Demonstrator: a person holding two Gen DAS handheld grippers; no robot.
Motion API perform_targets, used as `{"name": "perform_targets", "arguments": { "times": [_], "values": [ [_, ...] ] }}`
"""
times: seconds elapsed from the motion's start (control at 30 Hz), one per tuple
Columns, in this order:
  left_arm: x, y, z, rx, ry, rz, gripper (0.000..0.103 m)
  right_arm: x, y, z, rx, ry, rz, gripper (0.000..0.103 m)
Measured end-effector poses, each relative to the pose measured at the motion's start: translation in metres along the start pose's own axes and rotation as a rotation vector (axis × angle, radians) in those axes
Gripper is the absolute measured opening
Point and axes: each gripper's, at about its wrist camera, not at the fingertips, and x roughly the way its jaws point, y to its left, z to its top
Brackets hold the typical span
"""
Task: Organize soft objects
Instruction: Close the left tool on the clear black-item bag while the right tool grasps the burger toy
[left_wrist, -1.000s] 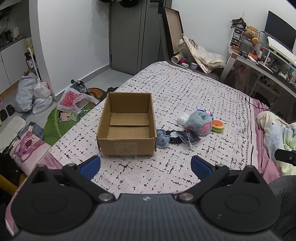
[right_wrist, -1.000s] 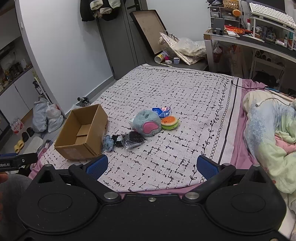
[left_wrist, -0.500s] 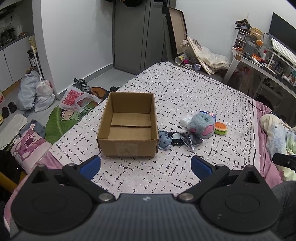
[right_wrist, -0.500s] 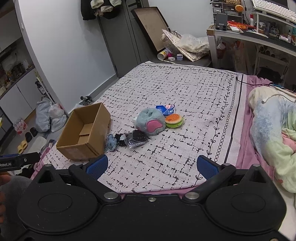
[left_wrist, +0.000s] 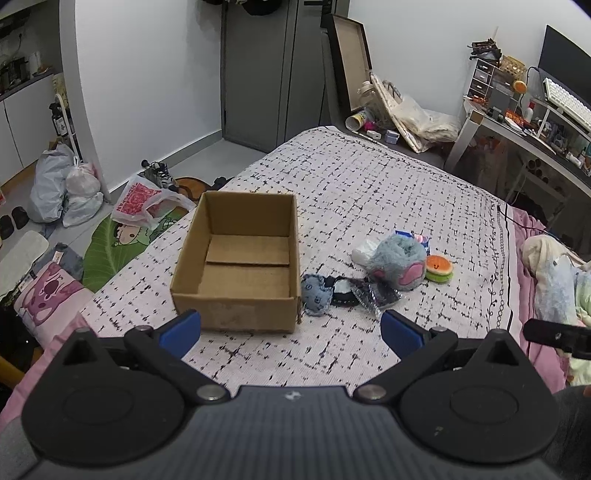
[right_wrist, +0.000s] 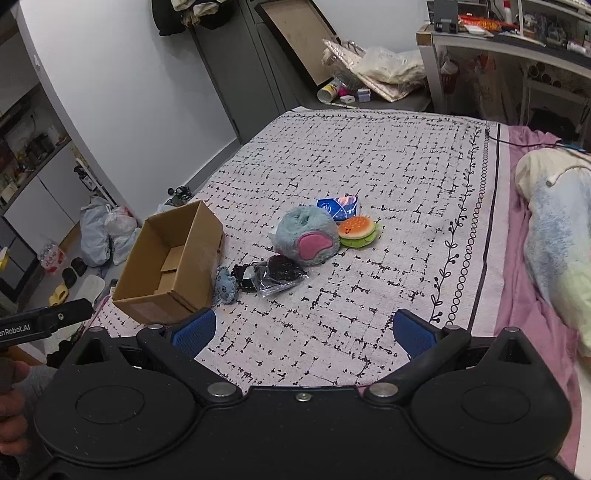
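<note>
Both grippers hover over the near bed (left_wrist: 369, 192) edge, left gripper (left_wrist: 291, 329) and right gripper (right_wrist: 303, 331) with jaws spread wide, holding nothing. Centre frame, the open box (left_wrist: 240, 264) sits by the bed's left edge; toys (left_wrist: 397, 260) cluster just right of it, bare bedspread beyond.

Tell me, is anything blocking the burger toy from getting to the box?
Yes. The fluffy blue plush, the black packet and the small blue toy lie between the burger toy and the cardboard box. Lifting it over would clear them.
</note>
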Motion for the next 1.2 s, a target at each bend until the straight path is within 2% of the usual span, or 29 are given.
{"name": "perform_targets", "arguments": {
  "times": [0.33,0.43,0.6,0.9,1.2],
  "values": [
    [0.025,-0.024,0.011,-0.003,0.001,-0.044,0.101,0.022,-0.018,0.017,0.089,-0.004,0.031,0.103],
    [0.035,-0.032,0.016,-0.009,0.001,-0.055,0.098,0.03,-0.022,0.022,0.113,-0.013,0.031,0.102],
    [0.054,-0.042,0.026,-0.031,0.008,-0.065,0.094,0.049,-0.029,0.031,0.154,0.0,0.044,0.093],
    [0.098,-0.056,0.032,-0.091,0.078,-0.103,0.084,0.087,-0.047,0.04,0.248,0.026,0.05,0.086],
    [0.151,-0.071,0.03,-0.123,0.155,-0.12,0.083,0.127,-0.067,0.051,0.334,0.042,0.007,0.083]
  ]
}}
